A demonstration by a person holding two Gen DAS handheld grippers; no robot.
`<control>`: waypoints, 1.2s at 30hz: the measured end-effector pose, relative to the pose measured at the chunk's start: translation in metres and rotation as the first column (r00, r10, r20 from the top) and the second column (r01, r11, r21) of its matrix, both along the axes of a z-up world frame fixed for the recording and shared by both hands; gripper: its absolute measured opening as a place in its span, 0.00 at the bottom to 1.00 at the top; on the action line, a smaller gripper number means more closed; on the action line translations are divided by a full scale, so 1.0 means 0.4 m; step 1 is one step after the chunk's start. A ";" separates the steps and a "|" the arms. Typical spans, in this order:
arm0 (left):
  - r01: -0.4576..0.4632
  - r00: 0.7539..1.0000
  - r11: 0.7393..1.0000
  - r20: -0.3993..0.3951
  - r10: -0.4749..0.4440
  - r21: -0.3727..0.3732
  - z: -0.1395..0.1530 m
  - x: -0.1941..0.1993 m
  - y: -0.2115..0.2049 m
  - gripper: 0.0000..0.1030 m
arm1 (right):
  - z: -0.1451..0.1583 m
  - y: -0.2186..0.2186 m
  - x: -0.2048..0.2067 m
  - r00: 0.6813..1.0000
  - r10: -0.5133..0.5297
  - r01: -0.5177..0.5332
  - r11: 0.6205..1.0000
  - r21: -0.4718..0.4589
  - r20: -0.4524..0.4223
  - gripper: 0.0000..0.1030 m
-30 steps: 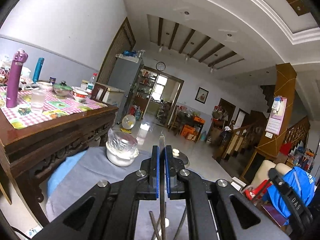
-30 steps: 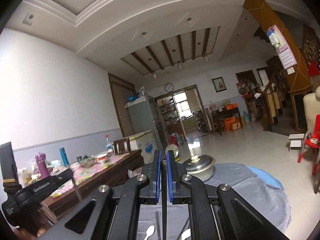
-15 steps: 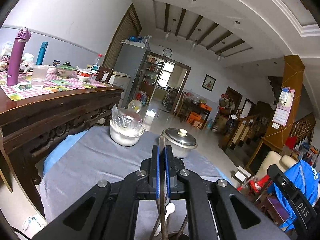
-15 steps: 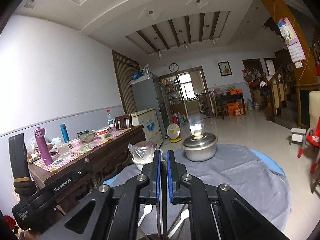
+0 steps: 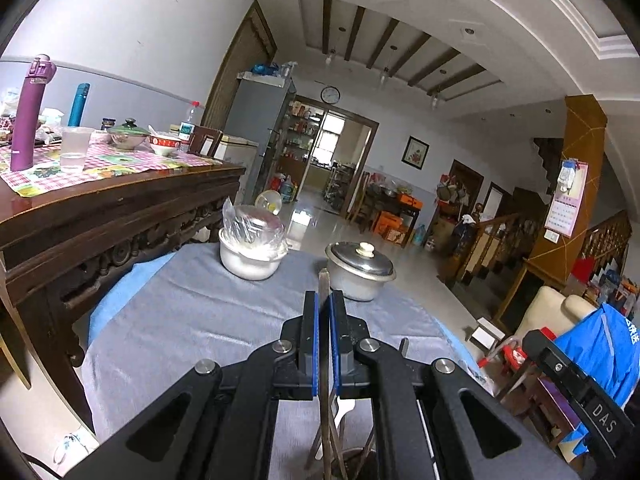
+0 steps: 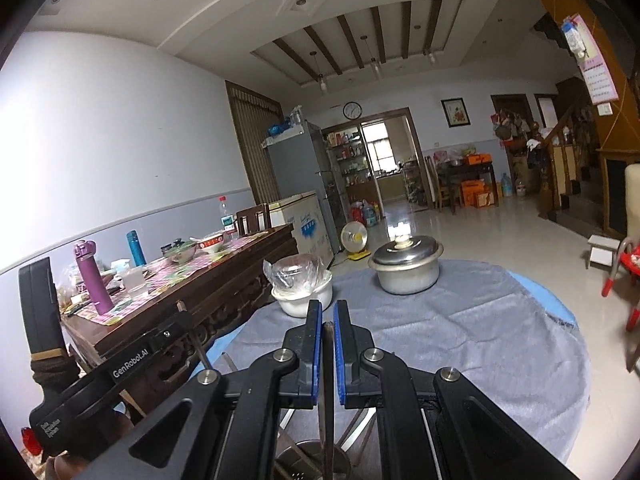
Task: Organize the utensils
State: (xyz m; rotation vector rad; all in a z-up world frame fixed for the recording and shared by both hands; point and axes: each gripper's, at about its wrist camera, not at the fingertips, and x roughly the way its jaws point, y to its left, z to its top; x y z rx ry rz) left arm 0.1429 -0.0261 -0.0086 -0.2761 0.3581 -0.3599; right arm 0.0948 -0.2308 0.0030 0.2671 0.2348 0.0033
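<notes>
- Here, the left gripper [image 5: 324,312] is clamped on a thin upright chopstick [image 5: 323,284].
- The right gripper [image 6: 328,320] pinches another stick [image 6: 328,344], a metal holder [image 6: 312,460] just below it.
- Beyond both, a lidded pot [image 6: 406,268] sits on the bench [image 6: 500,340].

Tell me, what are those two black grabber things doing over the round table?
A person holds a grabber in each hand, sorting utensils. The left gripper is shut on a chopstick, and the right gripper is shut on another thin stick. Both sticks point down toward a metal holder on the grey cloth, where white spoons already stand. Farther back sit a lidded pot and a plastic-wrapped bowl.
</notes>
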 end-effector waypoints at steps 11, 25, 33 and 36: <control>-0.028 1.000 1.000 0.008 0.028 0.011 0.008 -0.019 0.028 0.21 | -0.007 -0.042 -0.009 0.998 0.055 -0.054 0.991 0.119 -0.006 0.08; -0.170 0.985 0.985 -0.009 0.171 0.018 -0.015 0.011 0.117 0.37 | -0.070 -0.156 0.013 0.993 -0.031 0.059 0.966 0.253 -0.113 0.08; -0.216 0.966 0.974 -0.132 0.223 0.070 -0.099 0.081 0.155 0.45 | -0.154 -0.191 0.076 0.970 0.014 0.069 0.941 0.333 -0.243 0.08; -0.207 0.951 0.972 -0.211 0.226 0.109 -0.155 0.119 0.155 0.45 | -0.211 -0.207 0.134 0.941 0.083 0.053 0.922 0.383 -0.329 0.08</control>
